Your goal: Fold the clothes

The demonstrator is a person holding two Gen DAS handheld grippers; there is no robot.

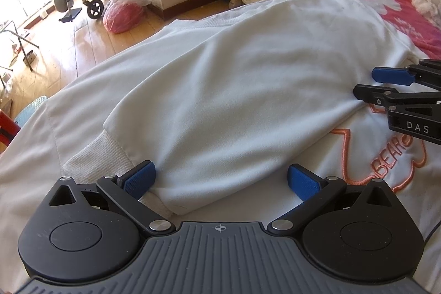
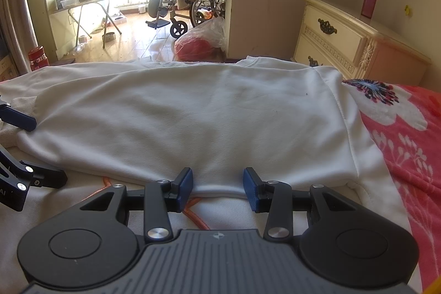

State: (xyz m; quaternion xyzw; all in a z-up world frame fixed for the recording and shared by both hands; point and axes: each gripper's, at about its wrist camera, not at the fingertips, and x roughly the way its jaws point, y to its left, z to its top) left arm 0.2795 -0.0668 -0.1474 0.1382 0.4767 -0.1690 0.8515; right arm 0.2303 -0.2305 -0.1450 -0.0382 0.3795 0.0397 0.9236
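Garment: a white sweatshirt point(image 1: 220, 79) lies spread on the bed, over a pink floral blanket point(image 1: 408, 15); an orange embroidered motif reading "BEARS" point(image 1: 391, 159) shows on its chest.

Fold so far: a sleeve, or a side panel with its sleeve, lies turned across the body, and its lower edge runs straight ahead of both tongs. The ribbed cuff point(image 1: 96, 159) sits just to the left of the left tongs.

Left tongs point(image 1: 220, 182): spread wide, with the folded edge lying between the blue pads and neither pad pressing on it; the left pad point(image 1: 140, 178) stands touching or just beside the cuff seam.

Right tongs point(image 2: 217, 186): part-way open, straddling a small raised lip of the folded edge. The pads look close on either side of that lip, but no pinch is visible, so I read them as not gripping.

Spacing: the two tongs sit well apart along the same edge, the right ones near the chest motif.

Handling: the fleece looks soft, light and limp; it should sag and drag rather than hold a line. Slipping seems unlikely on the ribbed pads, and nothing here is fragile.

Where to take hold: probably the doubled edge ahead of each pair, pinching both layers; the cuff's thick rib would give a firmer bite.

Risk: catching only the top layer would likely undo the fold.

Surroundings: a cream nightstand point(image 2: 352, 43) stands beyond the bed.
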